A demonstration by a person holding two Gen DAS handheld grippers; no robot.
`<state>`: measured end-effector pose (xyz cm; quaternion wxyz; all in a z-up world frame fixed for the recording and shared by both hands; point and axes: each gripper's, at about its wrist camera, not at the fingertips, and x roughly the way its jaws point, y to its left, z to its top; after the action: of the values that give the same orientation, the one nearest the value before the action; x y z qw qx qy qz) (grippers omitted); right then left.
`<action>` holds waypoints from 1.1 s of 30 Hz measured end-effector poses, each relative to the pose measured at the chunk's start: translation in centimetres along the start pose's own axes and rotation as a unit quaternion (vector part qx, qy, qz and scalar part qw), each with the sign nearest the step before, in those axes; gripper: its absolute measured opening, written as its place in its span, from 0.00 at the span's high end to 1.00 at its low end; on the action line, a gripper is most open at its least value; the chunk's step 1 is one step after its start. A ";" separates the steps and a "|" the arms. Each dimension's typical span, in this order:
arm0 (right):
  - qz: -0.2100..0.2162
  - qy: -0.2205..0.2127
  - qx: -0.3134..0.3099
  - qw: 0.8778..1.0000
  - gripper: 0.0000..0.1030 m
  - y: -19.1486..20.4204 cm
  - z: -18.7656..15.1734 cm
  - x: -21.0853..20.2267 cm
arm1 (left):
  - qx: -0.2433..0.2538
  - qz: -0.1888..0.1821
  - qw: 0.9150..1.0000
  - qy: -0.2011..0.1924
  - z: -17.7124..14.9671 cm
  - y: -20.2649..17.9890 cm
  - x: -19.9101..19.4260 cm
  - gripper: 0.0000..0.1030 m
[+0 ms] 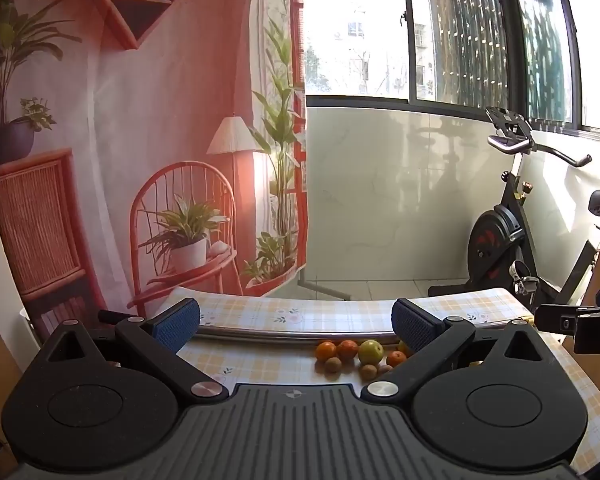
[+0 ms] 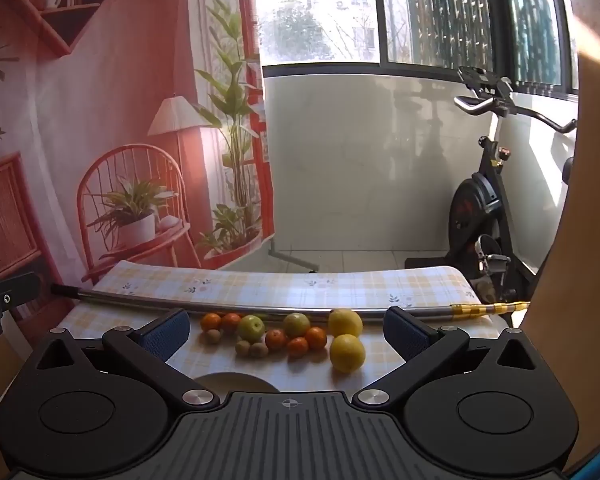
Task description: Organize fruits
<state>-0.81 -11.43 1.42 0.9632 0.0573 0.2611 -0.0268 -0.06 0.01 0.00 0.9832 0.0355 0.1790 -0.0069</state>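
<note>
Both the left hand-held gripper [image 1: 296, 326] and the right hand-held gripper [image 2: 286, 330] hung with jaws spread wide, holding nothing. Oranges [image 2: 316, 338], lemons [image 2: 347, 353], green apples [image 2: 251, 328] and kiwis [image 2: 243, 347] clustered mid-frame on the checked table [image 2: 380, 284], just below a metal pole [image 2: 160, 304].

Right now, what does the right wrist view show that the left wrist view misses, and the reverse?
Only the right wrist view shows two large yellow citrus fruits, the metal rod's gold-banded end and a pale round dish rim. Only the left wrist view shows the black right gripper entering at its right edge. Both share the small oranges, a green apple, brown kiwis, the checked tablecloth and wide-open jaws.
</note>
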 end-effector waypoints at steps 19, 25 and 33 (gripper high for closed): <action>-0.010 -0.018 -0.007 1.000 0.00 0.5 -0.2 -0.8 | -0.010 0.005 1.000 -0.009 -0.3 -0.1 -0.6 0.00; -0.010 -0.018 -0.007 1.000 0.00 0.6 -0.1 -0.7 | -0.011 0.004 1.000 -0.009 -0.3 -0.1 -0.6 0.00; -0.010 -0.018 -0.006 1.000 0.00 0.6 -0.1 -0.7 | -0.012 0.004 1.000 -0.009 -0.4 -0.1 -0.6 0.00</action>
<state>-1.45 -10.77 1.76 0.9677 0.0482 0.2447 -0.0359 -0.78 -0.02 -0.12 0.9852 0.0243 0.1699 -0.0013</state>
